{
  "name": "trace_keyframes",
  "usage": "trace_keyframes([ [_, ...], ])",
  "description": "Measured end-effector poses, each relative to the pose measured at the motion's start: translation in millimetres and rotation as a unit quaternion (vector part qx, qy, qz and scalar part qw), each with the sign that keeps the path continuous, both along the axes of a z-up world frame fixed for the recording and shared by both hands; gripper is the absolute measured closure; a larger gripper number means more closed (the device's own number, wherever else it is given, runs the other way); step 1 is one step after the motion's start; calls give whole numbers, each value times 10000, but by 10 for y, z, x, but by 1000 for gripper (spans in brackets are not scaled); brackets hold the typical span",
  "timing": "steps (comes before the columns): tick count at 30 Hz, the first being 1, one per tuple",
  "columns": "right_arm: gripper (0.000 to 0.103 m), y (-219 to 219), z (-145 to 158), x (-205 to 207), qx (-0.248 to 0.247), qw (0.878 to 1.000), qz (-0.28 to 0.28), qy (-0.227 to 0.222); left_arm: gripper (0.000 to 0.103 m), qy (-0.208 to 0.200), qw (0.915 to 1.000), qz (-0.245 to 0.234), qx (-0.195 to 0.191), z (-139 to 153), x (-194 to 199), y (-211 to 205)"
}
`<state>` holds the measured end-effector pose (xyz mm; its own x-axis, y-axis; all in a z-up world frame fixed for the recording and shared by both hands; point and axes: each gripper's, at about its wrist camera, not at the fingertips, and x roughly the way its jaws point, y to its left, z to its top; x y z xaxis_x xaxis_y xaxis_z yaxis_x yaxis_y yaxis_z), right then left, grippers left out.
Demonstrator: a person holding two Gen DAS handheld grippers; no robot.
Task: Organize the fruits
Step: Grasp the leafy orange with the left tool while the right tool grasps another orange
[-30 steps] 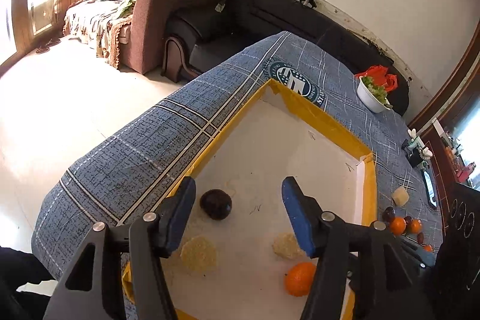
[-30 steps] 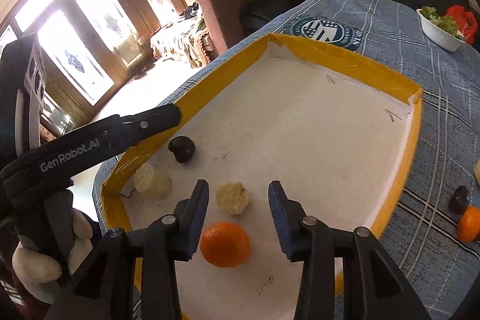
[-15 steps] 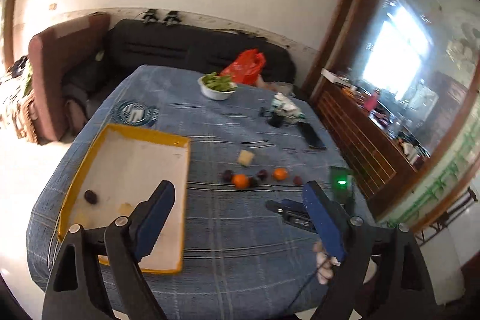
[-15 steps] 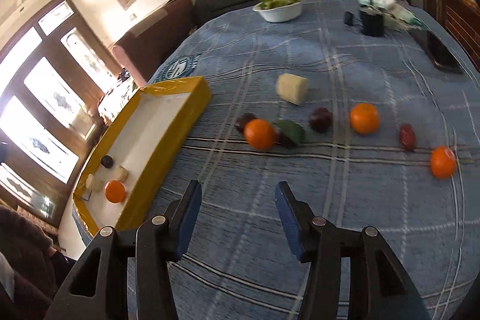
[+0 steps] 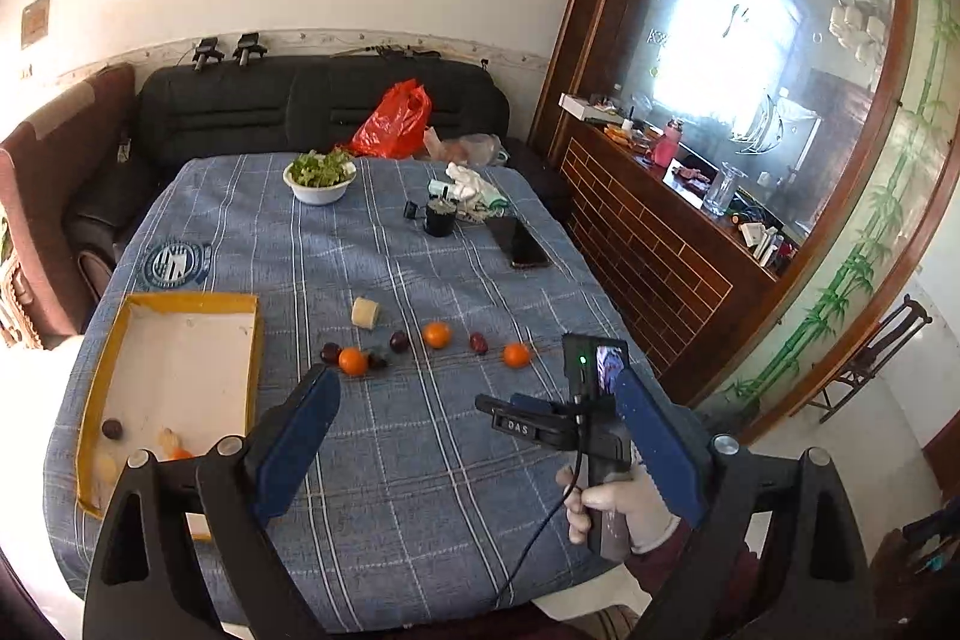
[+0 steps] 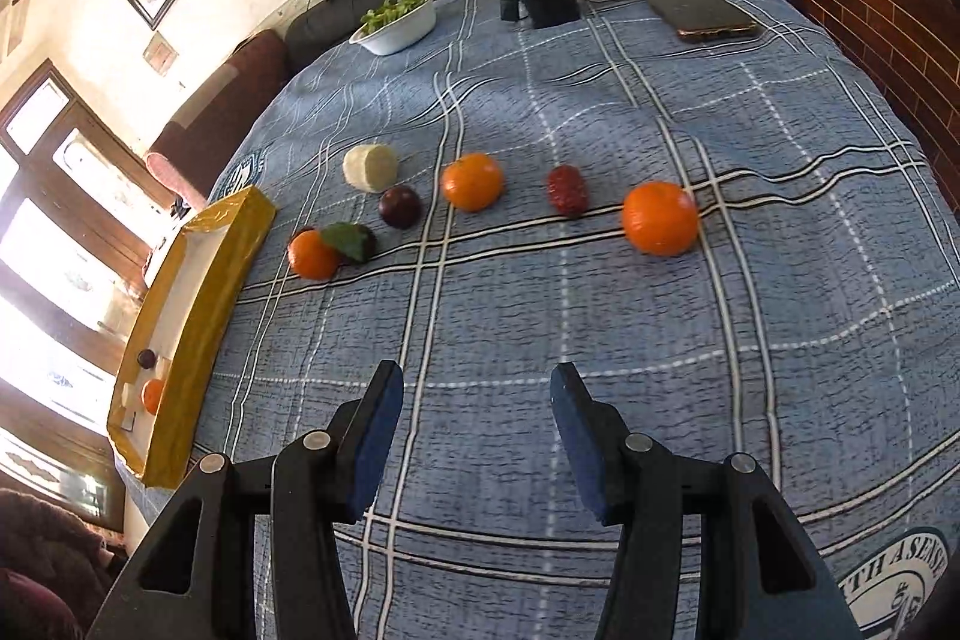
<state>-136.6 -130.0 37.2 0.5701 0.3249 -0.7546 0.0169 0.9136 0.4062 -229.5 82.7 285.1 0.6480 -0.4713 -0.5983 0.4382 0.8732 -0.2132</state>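
Note:
A yellow-edged tray (image 5: pixel 254 334) lies at the table's left and holds a dark plum (image 5: pixel 112 428), an orange (image 5: pixel 178 454) and pale fruit pieces. The tray also shows in the right wrist view (image 6: pixel 198 316). A row of fruit lies mid-table: three oranges (image 6: pixel 659 218) (image 6: pixel 471 181) (image 6: pixel 312 254), a red fruit (image 6: pixel 567 188), a plum (image 6: pixel 399 206), a leafy dark fruit (image 6: pixel 354 242) and a pale piece (image 6: pixel 370 167). My left gripper (image 5: pixel 474 427) is open and empty, high above the near edge. My right gripper (image 6: pixel 471 421) is open and empty, low over the cloth before the row, and shows in the left wrist view (image 5: pixel 540 421).
A white bowl of greens (image 5: pixel 319 176), a black cup (image 5: pixel 440 218), a phone (image 5: pixel 519 242) and white cloths (image 5: pixel 471 187) sit at the far end. A dark sofa (image 5: pixel 252 106) with a red bag (image 5: pixel 393 121) stands behind. A brick-faced counter (image 5: pixel 648 244) runs along the right.
Both grippers have pulled back from over the tray and swung right. The left one has risen high above the table. The right one now faces the fruit row. Both stay open.

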Motion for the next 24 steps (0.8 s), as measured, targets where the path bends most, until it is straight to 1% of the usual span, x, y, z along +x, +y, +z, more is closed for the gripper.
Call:
trace_keyframes([
  [2, 47, -114, 0, -5, -8, 9999, -125, -46, 10, -137, 9998, -99, 77, -19, 59, -53],
  [5, 48, -298, 46, -3, -169, 9990, -362, -178, 10, -111, 9999, -66, 42, -216, 249, 44],
  [7, 48, -423, 86, 9, -479, 9968, -572, -288, 10, 90, 9997, 211, 76, -450, 489, 166],
  [8, 48, -481, 93, 29, -545, 9959, -647, -326, 10, 239, 9988, 419, 74, -599, 631, 249],
  [9, 48, -539, 89, 64, -561, 9953, -711, -347, 10, 342, 9979, 540, 57, -701, 721, 311],
  [10, 48, -587, 71, 105, -556, 9950, -754, -344, 10, 484, 9964, 690, 44, -867, 860, 389],
  [12, 48, -639, 27, 239, -574, 9944, -828, -323, 10, 687, 9925, 1000, 134, -1128, 1047, 490],
  [14, 48, -634, -29, 404, -691, 9935, -856, -309, 12, 802, 9899, 1152, 180, -1380, 1211, 544],
  [15, 48, -612, -61, 486, -804, 9924, -889, -295, 16, 867, 9890, 1181, 226, -1524, 1299, 548],
  [16, 48, -592, -93, 551, -893, 9914, -916, -281, 31, 929, 9882, 1187, 259, -1616, 1349, 548],
  [17, 48, -562, -122, 603, -951, 9910, -905, -260, 50, 1034, 9873, 1168, 283, -1725, 1416, 542],
  [19, 48, -491, -174, 668, -1131, 9896, -865, -216, 65, 1348, 9849, 1056, 252, -1951, 1557, 491],
  [21, 48, -445, -211, 706, -1281, 9881, -822, -244, 67, 1485, 9827, 1040, 378, -2143, 1671, 390],
  [22, 51, -435, -220, 721, -1303, 9878, -811, -273, 67, 1465, 9830, 1016, 448, -2201, 1707, 335],
  [23, 64, -434, -232, 725, -1347, 9873, -796, -293, 67, 1427, 9837, 972, 512, -2252, 1746, 269],
  [24, 65, -434, -235, 723, -1371, 9870, -776, -305, 67, 1392, 9840, 955, 562, -2302, 1788, 215],
])
